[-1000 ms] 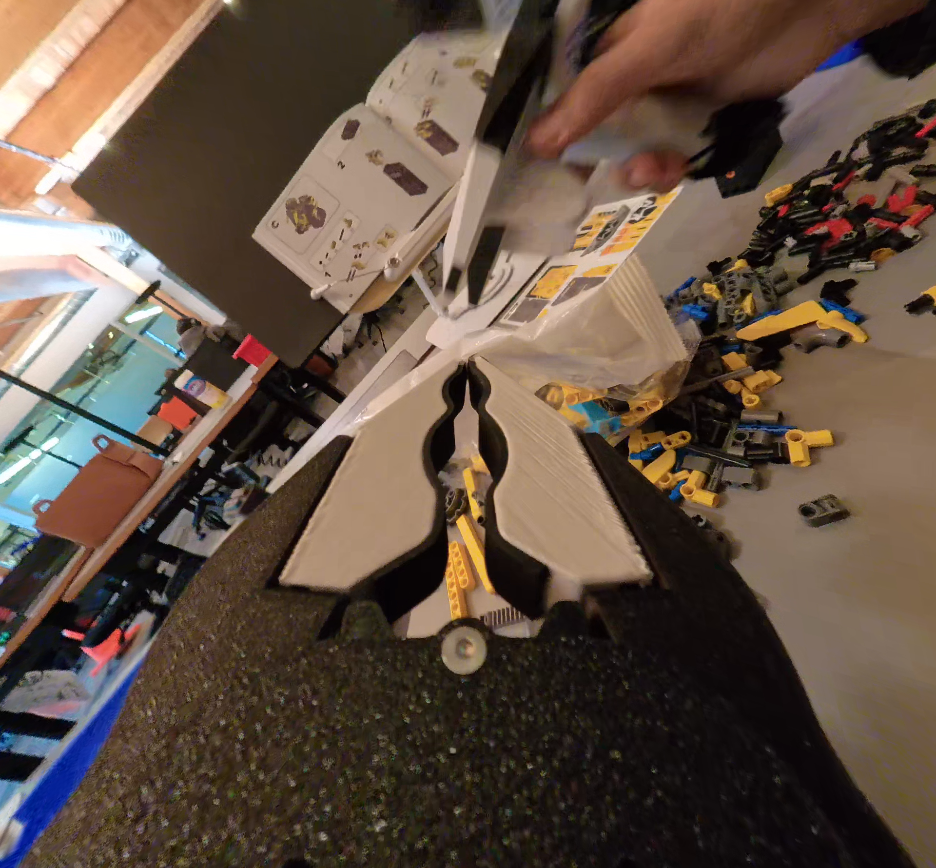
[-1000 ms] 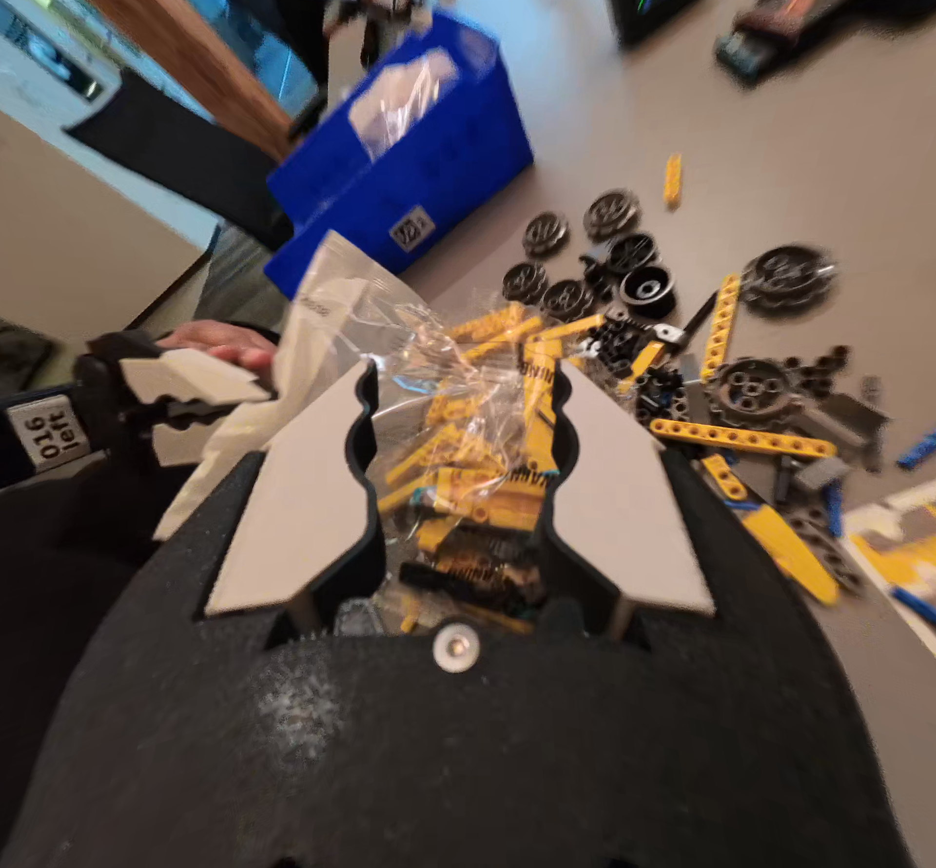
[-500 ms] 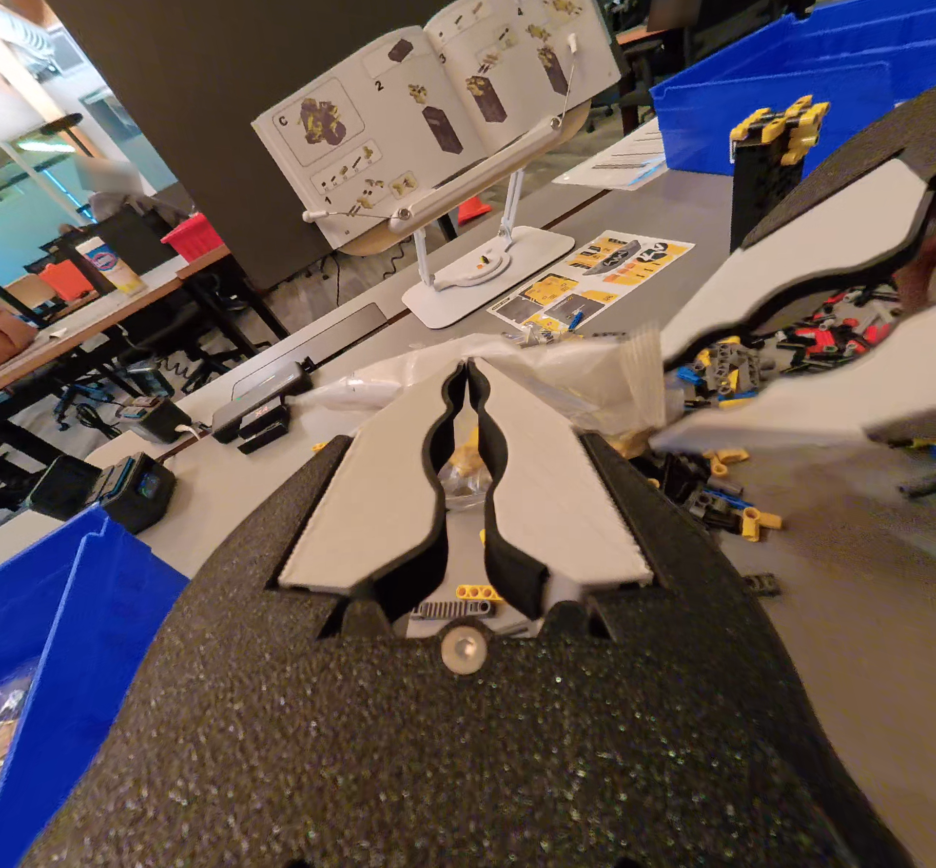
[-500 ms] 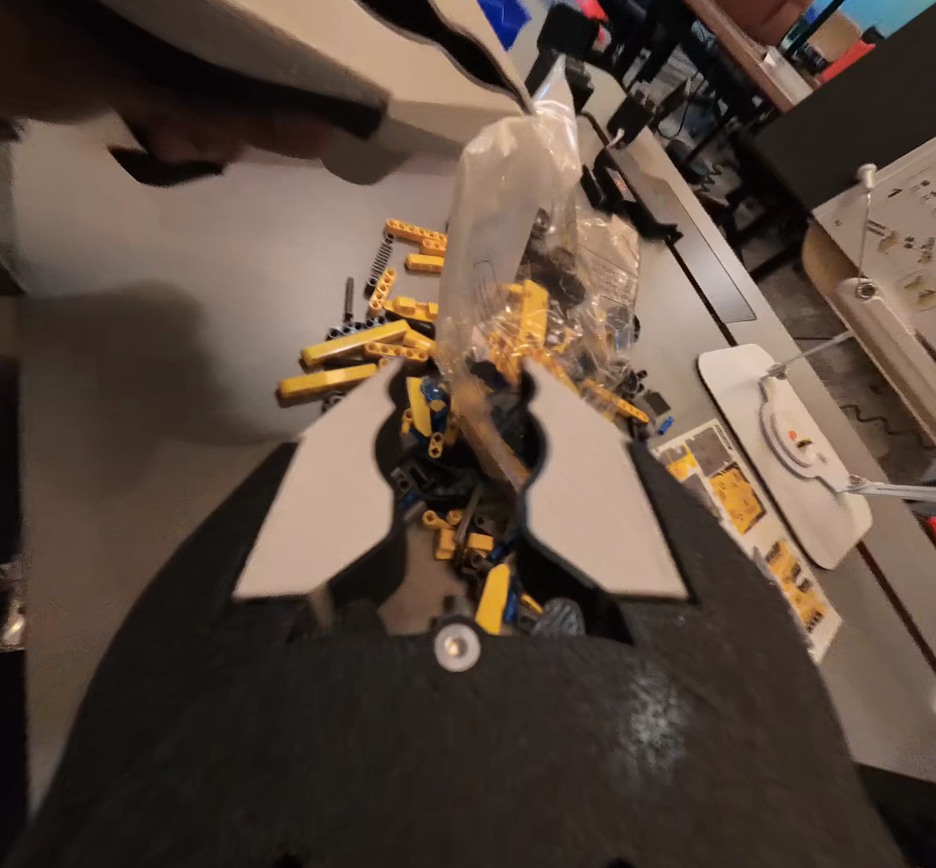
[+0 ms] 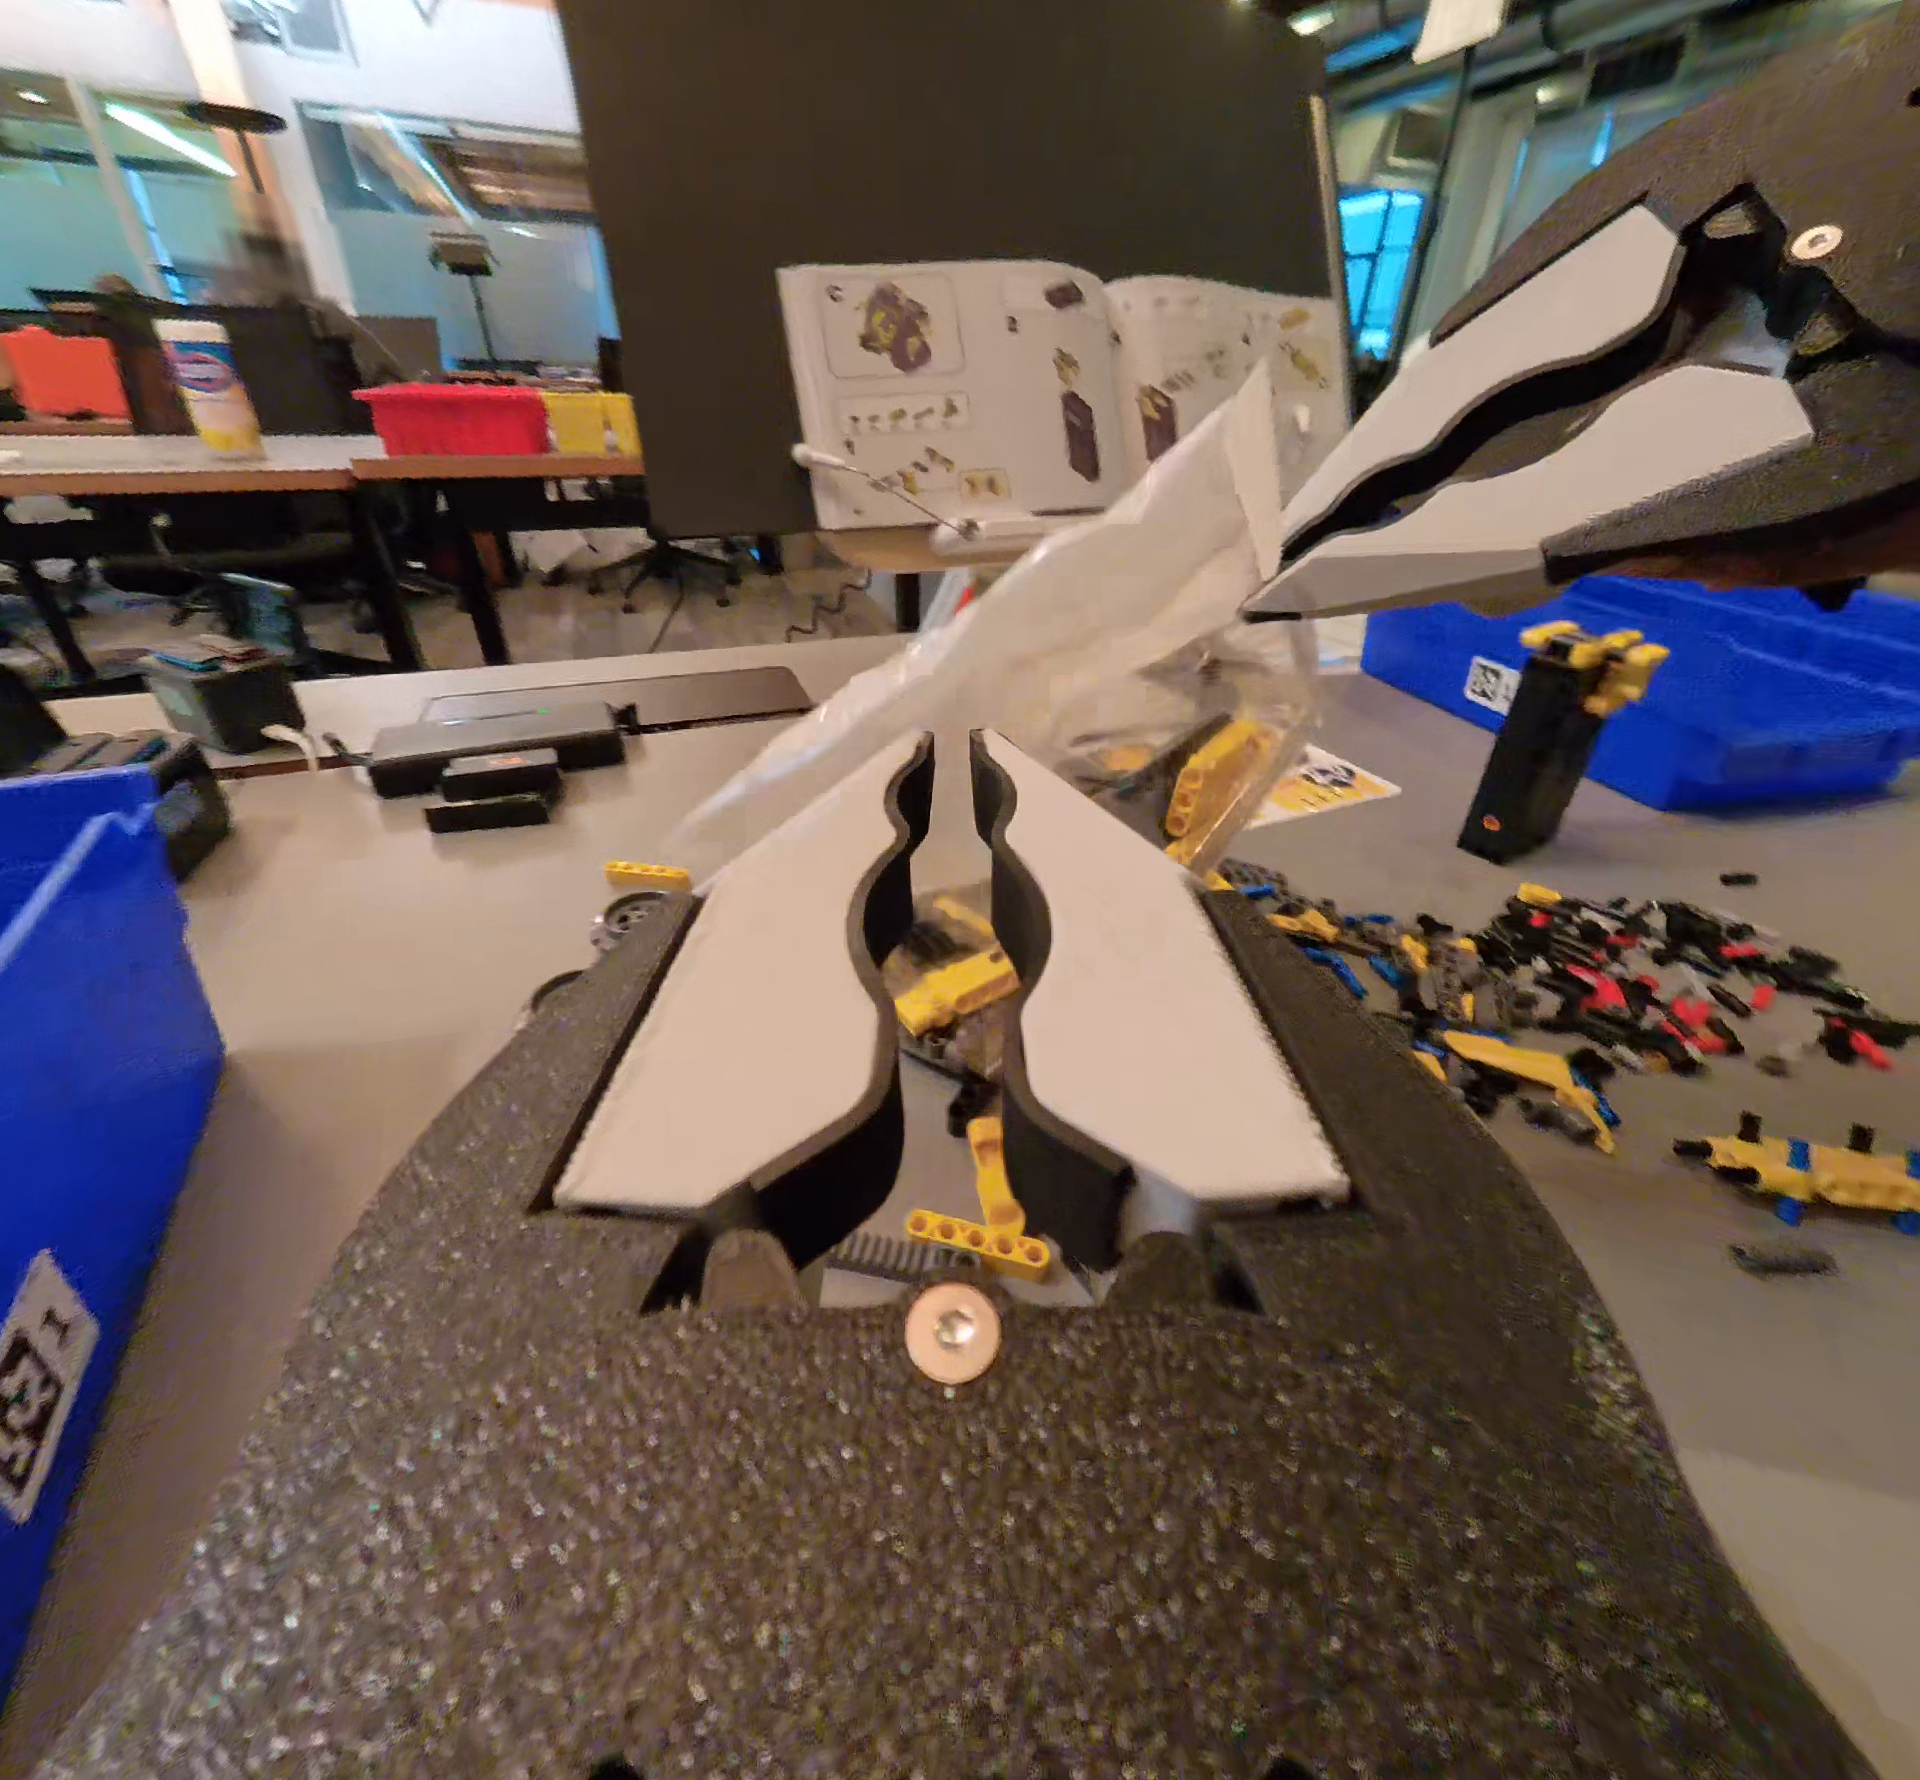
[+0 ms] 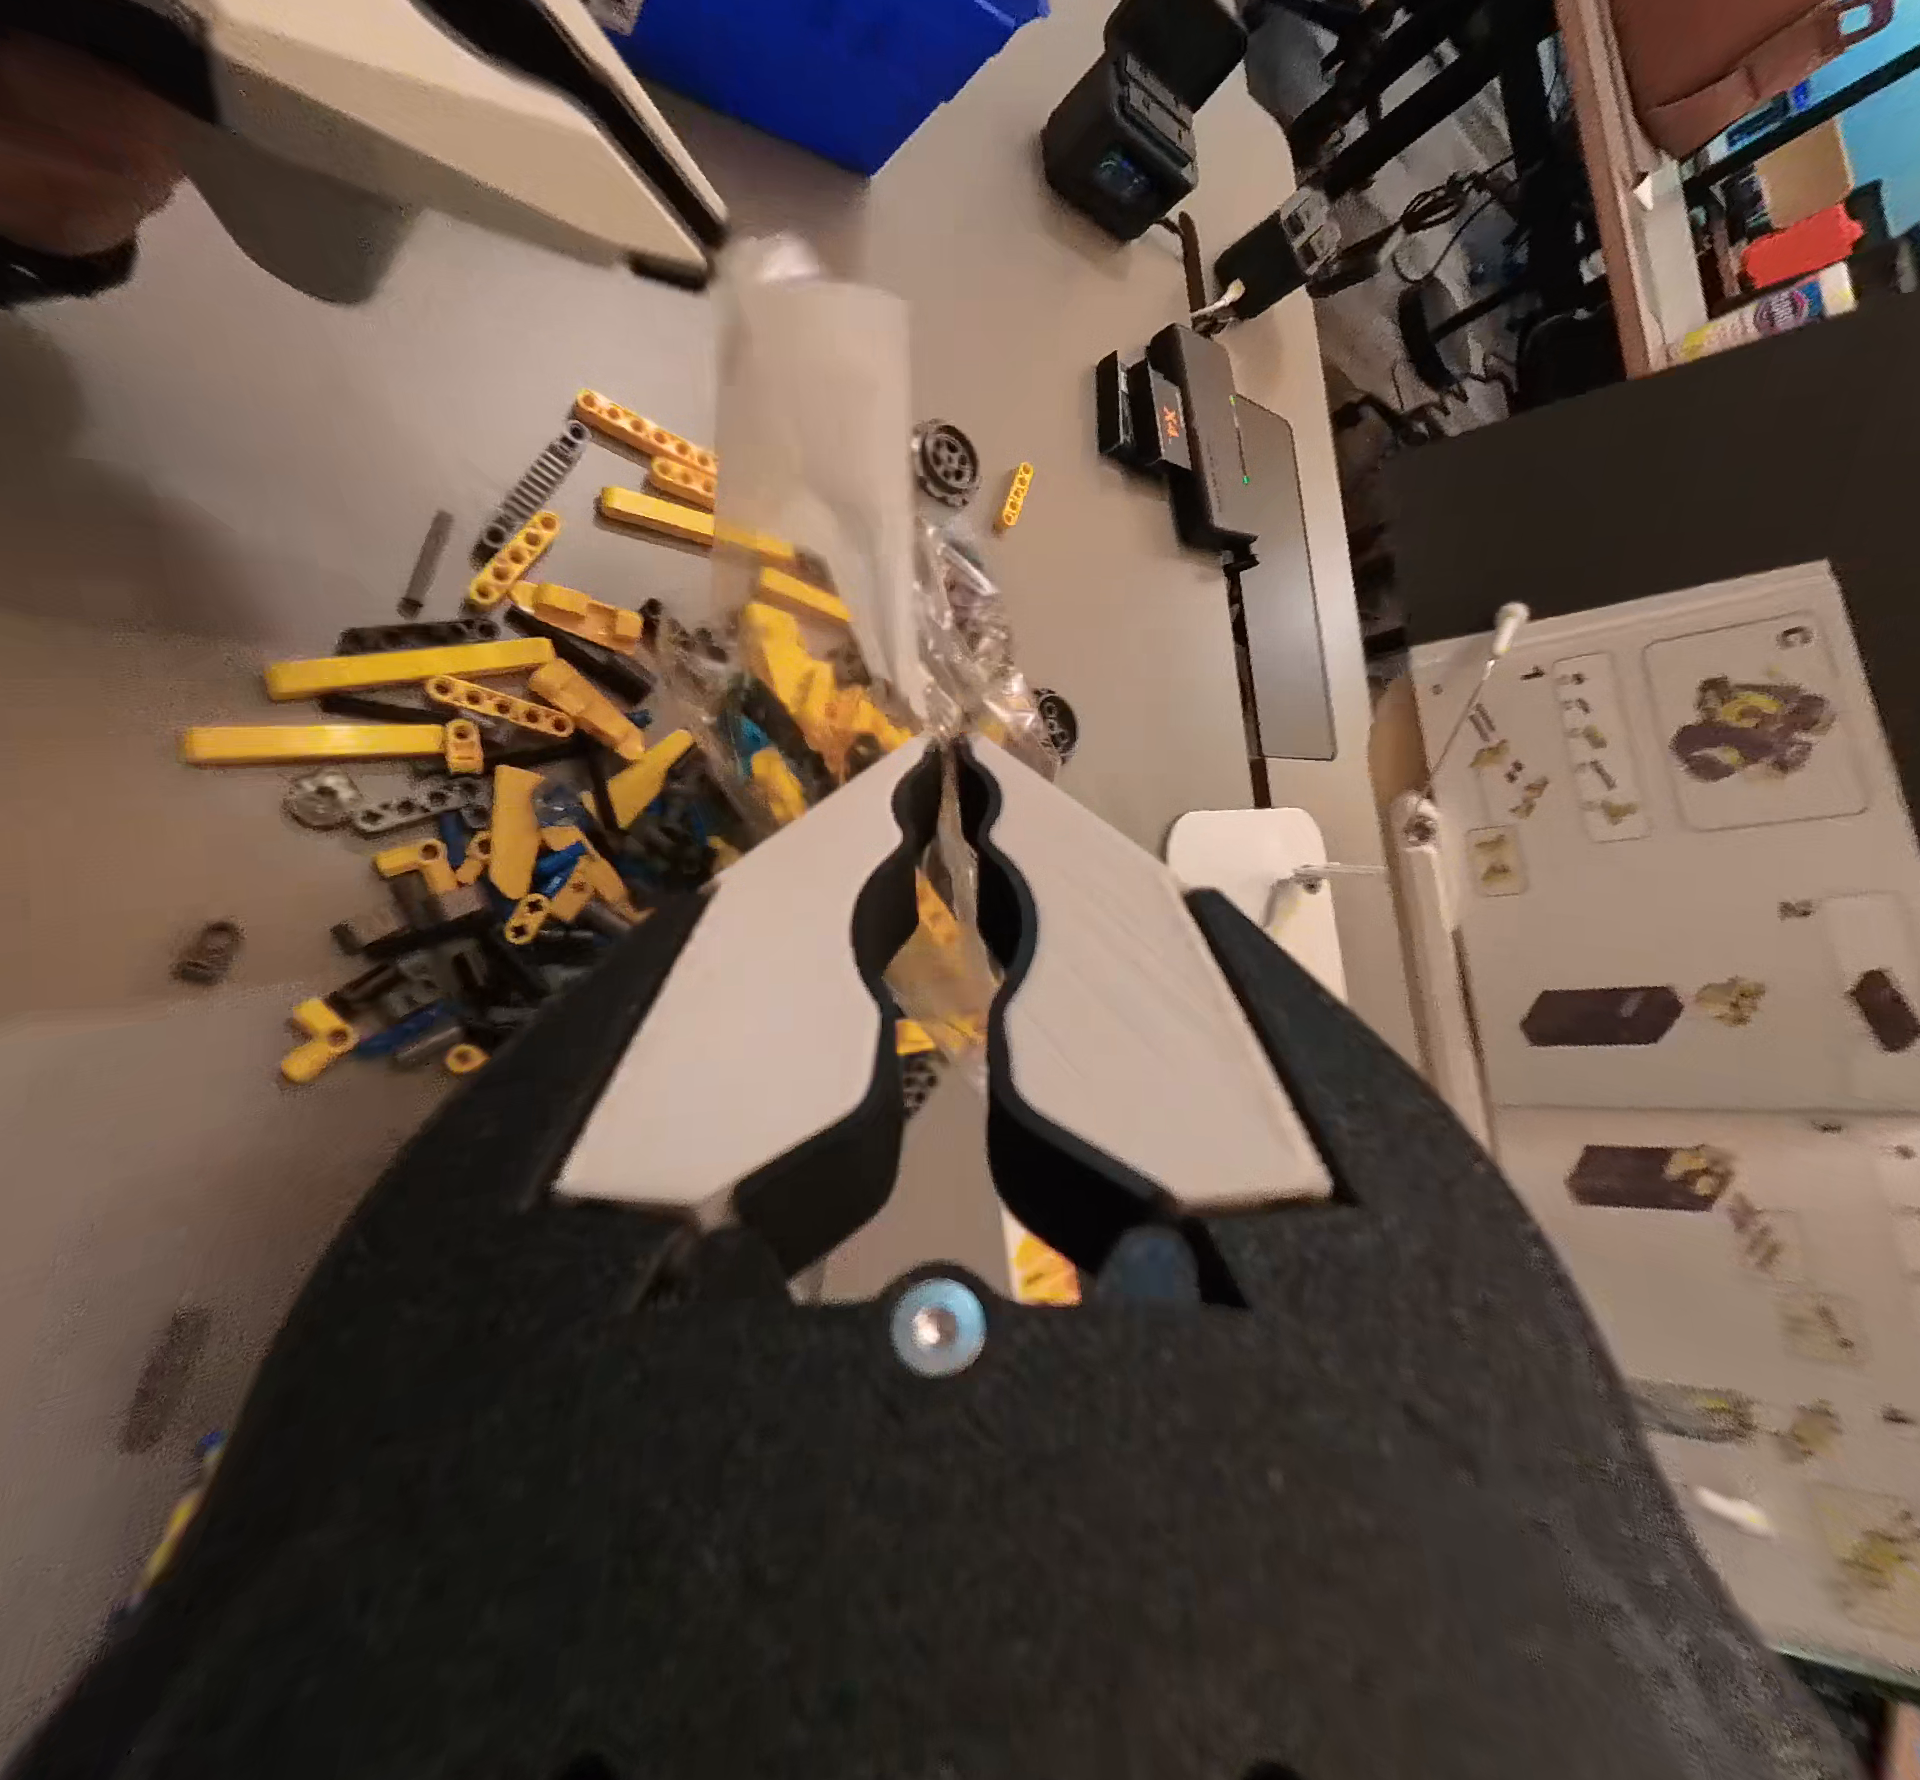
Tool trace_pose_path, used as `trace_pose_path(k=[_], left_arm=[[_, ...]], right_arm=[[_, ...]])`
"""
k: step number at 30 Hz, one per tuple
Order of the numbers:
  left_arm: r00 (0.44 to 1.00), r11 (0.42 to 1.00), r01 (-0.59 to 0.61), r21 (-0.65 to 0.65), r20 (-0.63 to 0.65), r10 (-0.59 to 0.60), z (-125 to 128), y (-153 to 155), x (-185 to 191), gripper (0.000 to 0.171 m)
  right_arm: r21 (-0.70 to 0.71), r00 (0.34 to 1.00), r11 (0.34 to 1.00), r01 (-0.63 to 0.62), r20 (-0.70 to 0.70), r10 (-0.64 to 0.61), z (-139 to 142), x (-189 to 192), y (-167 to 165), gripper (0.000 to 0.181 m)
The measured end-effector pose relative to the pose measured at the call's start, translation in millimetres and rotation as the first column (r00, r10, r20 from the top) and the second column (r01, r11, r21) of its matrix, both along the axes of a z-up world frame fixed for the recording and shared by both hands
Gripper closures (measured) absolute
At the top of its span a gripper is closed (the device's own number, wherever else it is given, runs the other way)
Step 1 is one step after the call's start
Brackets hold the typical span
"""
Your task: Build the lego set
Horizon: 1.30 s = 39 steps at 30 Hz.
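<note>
A: What's between the two claws?

B: A clear plastic bag w/ yellow and black building pieces inside, stretched between them above the surface. Right claw is pressed together, pinching one end of the bag at its tips; film runs back btwn the fingers. In the left wrist view it comes in from upper right, tips on the bag's corner.

A: And the left claw?

B: Left claw is nearly pressed together, only a thin slit at the tips, bag's lower end right at them. In the right wrist view its tips meet the bag's far end. Looks pinched on the bag, tho the contact itself is partly hidden.

A: Below?

B: Loose pieces lie on the surface under the bag, left of the right claw: yellow beams, black pins, blue bits, a spring. A second scatter, black/red/yellow, lies right of the left claw.

A: Farther out?

B: Open instruction booklet on a stand, past the left claw's tips, dark panel behind it. Blue bin at left, another blue bin far right w/ a small black-and-yellow built tower before it. Black devices ahead-left.
</note>
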<state>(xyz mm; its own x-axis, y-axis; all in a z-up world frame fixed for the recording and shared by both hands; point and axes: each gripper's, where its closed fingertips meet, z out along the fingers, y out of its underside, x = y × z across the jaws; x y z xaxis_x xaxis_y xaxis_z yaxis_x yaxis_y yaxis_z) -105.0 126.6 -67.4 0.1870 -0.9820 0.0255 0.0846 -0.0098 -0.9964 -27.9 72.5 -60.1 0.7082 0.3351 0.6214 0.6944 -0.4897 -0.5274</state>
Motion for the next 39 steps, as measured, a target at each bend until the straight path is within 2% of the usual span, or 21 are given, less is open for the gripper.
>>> trace_pose_path(k=[3, 7, 14, 20, 35, 37, 39], left_arm=[[0.999, 0.999, -0.04, -0.015, 0.012, 0.04, -3, 14, -5, 0.165], [0.997, 0.997, -0.07, -0.041, 0.026, 0.071, -8, 29, -10, 0.164], [0.992, 0.987, -0.129, -0.099, -0.027, 0.127, -25, 48, -9, 0.164], [0.988, 0.981, -0.138, -0.135, -0.088, 0.127, -38, 51, -4, 0.164], [0.986, 0.976, -0.15, -0.158, -0.093, 0.137, -40, 55, -4, 0.164], [0.987, 0.975, -0.15, -0.166, -0.09, 0.137, -40, 55, -5, 0.164], [0.988, 0.971, -0.146, -0.188, -0.083, 0.133, -39, 56, -6, 0.164]], right_arm=[[-0.056, 0.998, 0.998, -0.001, 0.063, 0.005, 8, 7, 7, 0.179], [-0.112, 0.996, 0.994, -0.014, 0.081, 0.023, 9, 8, 8, 0.179], [-0.115, 0.989, 0.993, -0.018, 0.144, 0.035, 26, 9, 6, 0.18], [-0.136, 0.974, 0.99, 0.043, 0.228, -0.011, 38, 28, 6, 0.18], [-0.121, 0.942, 0.986, 0.116, 0.327, -0.071, 70, 51, -9, 0.179], [-0.093, 0.951, 0.989, 0.112, 0.299, -0.079, 78, 50, -10, 0.18], [-0.125, 0.969, 0.986, 0.111, 0.232, -0.079, 73, 46, -11, 0.18]])
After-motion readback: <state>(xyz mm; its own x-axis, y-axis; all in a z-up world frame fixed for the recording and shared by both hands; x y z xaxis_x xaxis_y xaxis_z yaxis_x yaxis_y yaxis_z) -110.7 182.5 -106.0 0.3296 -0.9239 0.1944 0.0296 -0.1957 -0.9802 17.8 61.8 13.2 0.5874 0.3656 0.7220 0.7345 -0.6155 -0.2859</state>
